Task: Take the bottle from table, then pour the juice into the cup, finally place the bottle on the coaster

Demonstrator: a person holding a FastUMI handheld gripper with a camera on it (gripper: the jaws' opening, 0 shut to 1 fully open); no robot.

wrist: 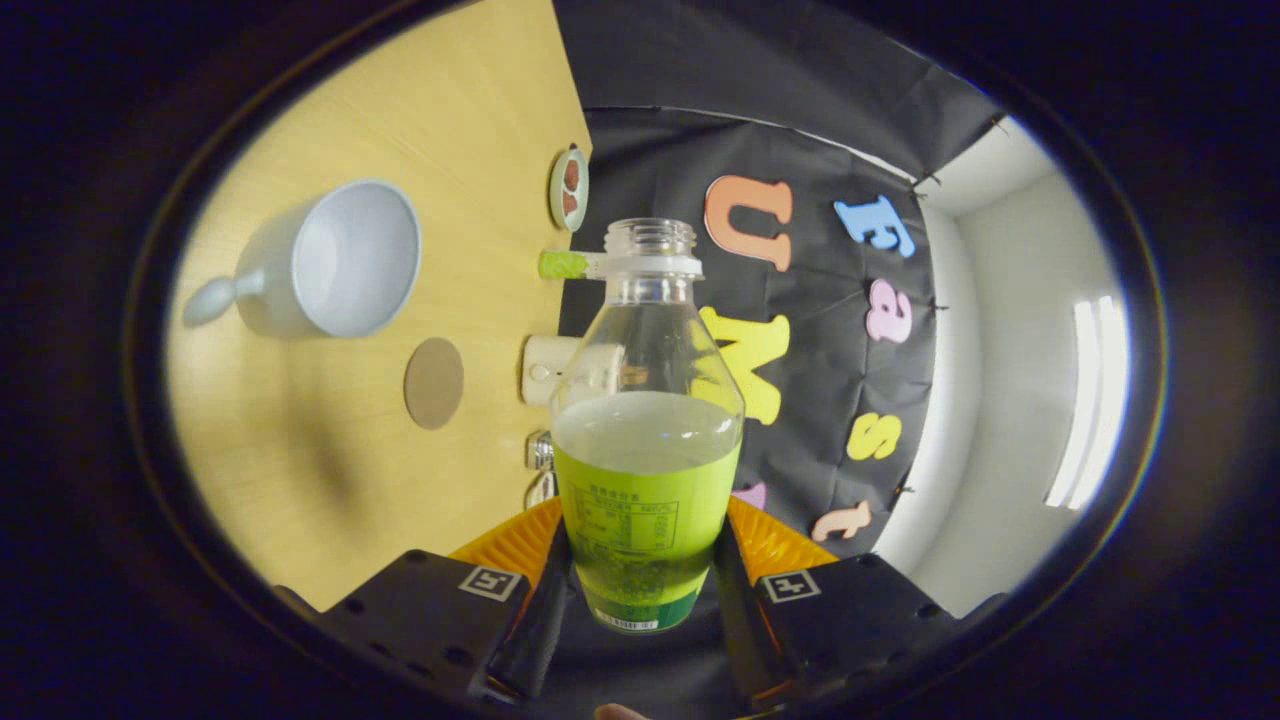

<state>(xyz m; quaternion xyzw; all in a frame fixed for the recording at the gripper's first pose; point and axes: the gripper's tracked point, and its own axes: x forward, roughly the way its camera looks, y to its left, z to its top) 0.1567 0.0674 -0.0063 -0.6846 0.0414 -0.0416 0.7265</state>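
Gripper view: the gripper [640,600] is clenched on the bottle [647,430], both fingers pressing its green-labelled lower body. The bottle's long axis runs straight ahead along the fingers, its open neck pointing away from them, the cap off. Juice fills roughly the lower half. The view is rolled, so the table [330,470] stands to one side of the bottle. The cup [340,258] sits on that table, well apart from the bottle's mouth and off to the side of its axis; the coaster [434,383] lies between cup and bottle. Judging from this, the mouth must travel sideways to the cup before tipping.
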